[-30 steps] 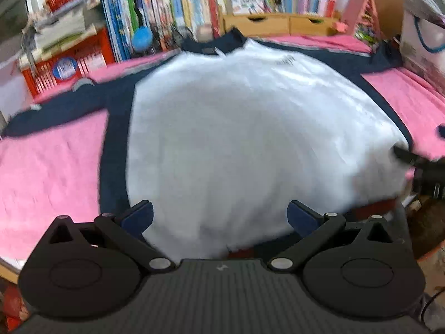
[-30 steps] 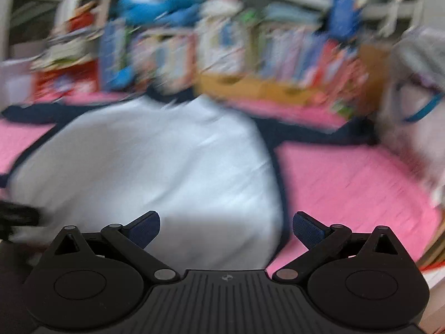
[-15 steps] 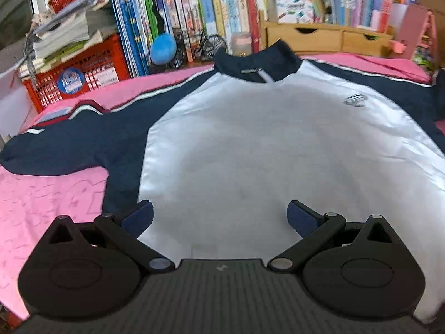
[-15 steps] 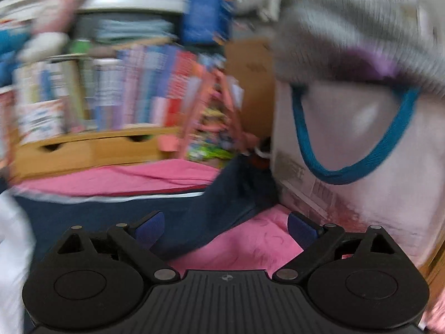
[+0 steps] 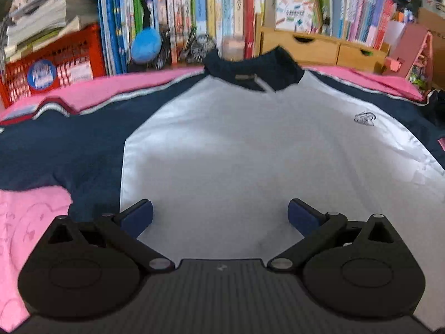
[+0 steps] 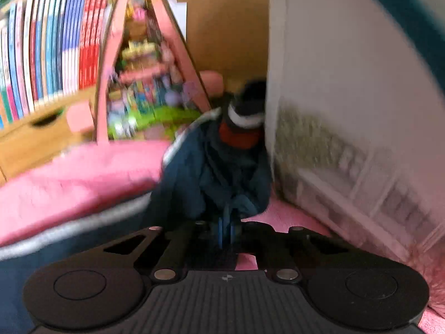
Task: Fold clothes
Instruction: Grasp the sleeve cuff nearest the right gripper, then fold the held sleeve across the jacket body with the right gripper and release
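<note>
A white jacket (image 5: 250,150) with navy sleeves and a navy collar (image 5: 250,69) lies spread flat, front up, on a pink cloth (image 5: 30,222). My left gripper (image 5: 219,217) is open low over the jacket's white lower body, with nothing between its fingers. In the right wrist view the navy right sleeve (image 6: 217,172) is bunched near its red and white cuff (image 6: 242,128). My right gripper (image 6: 226,226) is shut on the sleeve fabric, whose folds run into the blue pads.
Books (image 5: 208,14), a red crate (image 5: 50,66) and wooden drawers (image 5: 319,47) line the back edge. A pink toy house (image 6: 144,64), a cardboard box (image 6: 228,22) and a white bag (image 6: 347,111) crowd the right end, close to the cuff.
The right gripper swung right from the jacket body to the sleeve end and shut on the fabric. The left gripper drifted closer over the white body and stayed open.
</note>
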### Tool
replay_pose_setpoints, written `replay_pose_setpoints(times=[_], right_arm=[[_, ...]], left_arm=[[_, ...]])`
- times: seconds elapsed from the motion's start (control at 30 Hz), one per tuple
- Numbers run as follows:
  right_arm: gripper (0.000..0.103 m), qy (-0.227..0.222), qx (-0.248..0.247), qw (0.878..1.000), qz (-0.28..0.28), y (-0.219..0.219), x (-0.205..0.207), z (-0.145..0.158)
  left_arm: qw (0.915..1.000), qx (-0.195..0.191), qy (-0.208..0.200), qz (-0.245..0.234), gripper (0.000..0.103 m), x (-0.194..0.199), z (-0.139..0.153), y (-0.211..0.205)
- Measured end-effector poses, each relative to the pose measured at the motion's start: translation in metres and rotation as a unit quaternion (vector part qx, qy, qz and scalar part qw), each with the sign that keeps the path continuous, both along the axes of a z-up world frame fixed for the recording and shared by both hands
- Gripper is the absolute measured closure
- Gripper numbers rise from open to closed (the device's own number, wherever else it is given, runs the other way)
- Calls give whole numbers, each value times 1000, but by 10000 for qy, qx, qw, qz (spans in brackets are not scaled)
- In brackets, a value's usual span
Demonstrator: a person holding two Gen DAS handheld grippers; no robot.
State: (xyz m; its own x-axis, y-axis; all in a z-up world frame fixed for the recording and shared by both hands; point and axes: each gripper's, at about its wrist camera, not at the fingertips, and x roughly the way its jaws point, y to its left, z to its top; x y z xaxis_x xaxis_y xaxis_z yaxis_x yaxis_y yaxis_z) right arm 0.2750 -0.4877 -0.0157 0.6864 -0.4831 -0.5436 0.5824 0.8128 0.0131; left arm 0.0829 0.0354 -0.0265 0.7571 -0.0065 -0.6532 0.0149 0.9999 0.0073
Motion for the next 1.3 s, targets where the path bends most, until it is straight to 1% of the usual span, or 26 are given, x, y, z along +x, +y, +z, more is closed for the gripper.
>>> replay_pose_setpoints(times=[0.07, 0.13, 0.2, 0.23, 0.33, 0.43, 0.47, 0.53, 0.57, 0.6, 0.67, 0.77, 0.83, 0.87, 0.9, 0.93, 0.97, 1.0, 1.03, 1.07, 1.1, 1.13, 1.17, 1.2, 1.27, 1.3], right_arm=[[98, -428, -504, 9970, 403, 38, -3, 25], [98, -653, -1164, 9789, 1545, 107, -21, 46], [98, -639, -1505, 9418, 2936, 171, -56, 46], [98, -578, -1654, 9172, 3578, 199, -74, 42], [97, -336, -1997, 8266, 5250, 277, -124, 27], [87, 258, -1859, 8012, 5683, 296, -136, 0], [76, 432, -1827, 7954, 5763, 300, -139, -8], [66, 523, -1794, 8021, 5672, 295, -137, -12], [57, 509, -1738, 8064, 5630, 291, -138, -10], [43, 431, -1596, 8118, 5600, 287, -138, -5], [25, 180, -1196, 8270, 5490, 277, -140, 10], [21, -18, -213, 8700, 4926, 259, -116, 25], [17, 74, 833, 9040, 4193, 244, -86, 24], [17, 162, 1403, 9142, 3799, 237, -69, 20], [21, 265, 1954, 9142, 3541, 234, -52, 14], [32, 348, 2421, 9091, 3371, 236, -35, 8], [62, 361, 2700, 9042, 3290, 243, -21, 5], [70, 349, 2868, 9002, 3259, 252, -11, 5], [70, 255, 2743, 8984, 3420, 269, -10, 12], [70, 116, 2473, 8908, 3811, 290, -16, 22], [70, 40, 2156, 8731, 4372, 312, -27, 32], [69, 11, 1855, 8476, 4972, 335, -39, 42], [64, -25, 1599, 8211, 5480, 353, -53, 50], [58, -118, 1427, 8021, 5798, 363, -67, 55], [33, -353, 1263, 7809, 6107, 368, -90, 60], [29, -416, 1280, 7809, 6100, 363, -97, 61]], left_arm=[[10000, -21, -69, -28, 0, -1, 0, 0], [10000, -43, -74, -52, 0, 1, 0, 1], [9999, -50, -77, -59, 0, 1, 0, 1], [9999, -55, -80, -60, 0, 2, 0, 2], [9999, -72, -89, -62, 0, 2, 0, 2], [9999, -89, -94, -64, 0, 2, 0, 3], [9999, -94, -96, -64, 0, 2, 0, 3], [9999, -105, -102, -64, 0, 2, 0, 3], [9999, -110, -105, -63, 0, 2, 0, 3], [9999, -115, -108, -63, 0, 2, 0, 3], [9998, -127, -114, -61, 0, 2, 0, 3], [9998, -141, -122, -58, 0, 2, 0, 3], [9998, -147, -126, -57, 0, 2, 0, 3], [9998, -153, -129, -57, 0, 2, 0, 3], [9998, -164, -134, -57, 0, 1, 0, 3], [9997, -176, -139, -58, 0, 1, 0, 4], [9997, -191, -144, -55, 0, 1, 0, 4], [9997, -202, -149, -56, 0, 0, 0, 4], [9996, -212, -154, -57, 0, 0, 0, 4], [9996, -223, -159, -58, 0, 0, 0, 4], [9996, -227, -158, -55, 0, 0, 0, 4], [9996, -221, -157, -55, 0, -1, 0, 4], [9996, -216, -156, -54, 0, -1, 0, 3], [9996, -211, -155, -53, 0, -1, 0, 3], [9996, -214, -159, -53, 0, -1, 0, 3], [9996, -216, -161, -51, 0, -1, 0, 3]])
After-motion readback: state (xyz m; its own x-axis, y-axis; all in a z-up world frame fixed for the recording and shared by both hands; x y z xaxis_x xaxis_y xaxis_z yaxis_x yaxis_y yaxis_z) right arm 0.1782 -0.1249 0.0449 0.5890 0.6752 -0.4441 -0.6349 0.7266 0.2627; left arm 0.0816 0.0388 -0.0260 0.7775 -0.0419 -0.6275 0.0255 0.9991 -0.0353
